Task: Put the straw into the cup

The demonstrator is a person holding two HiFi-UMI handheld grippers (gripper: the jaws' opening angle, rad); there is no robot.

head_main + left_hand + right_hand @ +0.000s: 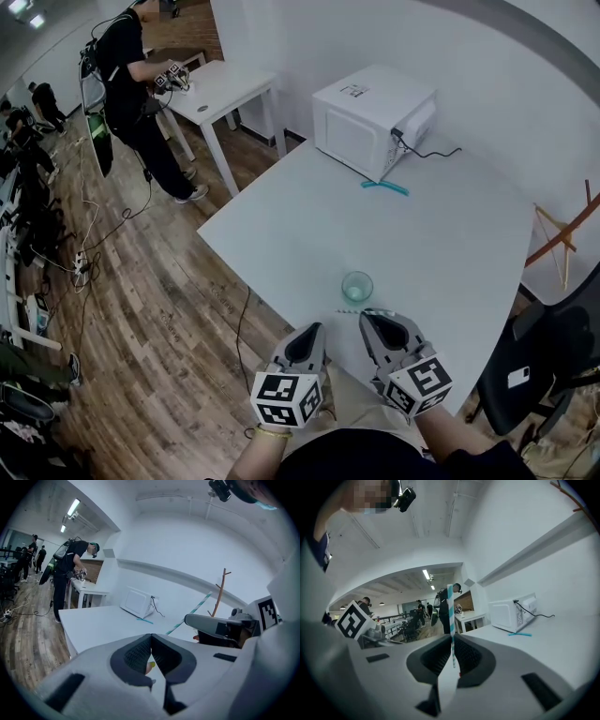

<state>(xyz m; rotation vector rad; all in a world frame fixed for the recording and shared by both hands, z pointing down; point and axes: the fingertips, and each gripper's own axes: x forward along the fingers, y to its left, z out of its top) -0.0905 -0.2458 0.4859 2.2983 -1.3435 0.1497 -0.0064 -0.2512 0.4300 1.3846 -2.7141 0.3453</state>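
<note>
Straw: teal-and-white striped paper straw (450, 613), pinched crosswise in my right gripper (371, 321), jaws nearly closed on it. It sits just on my side of the small clear glass cup (357, 286), lying about level, not yet over the rim. Left gripper (307, 336): jaws together, empty, near the cup. Risks: the thin straw could pivot in the pinch as I tip it. A low tip could catch the rim and topple the unsteadied cup on the white table (450, 234).
</note>
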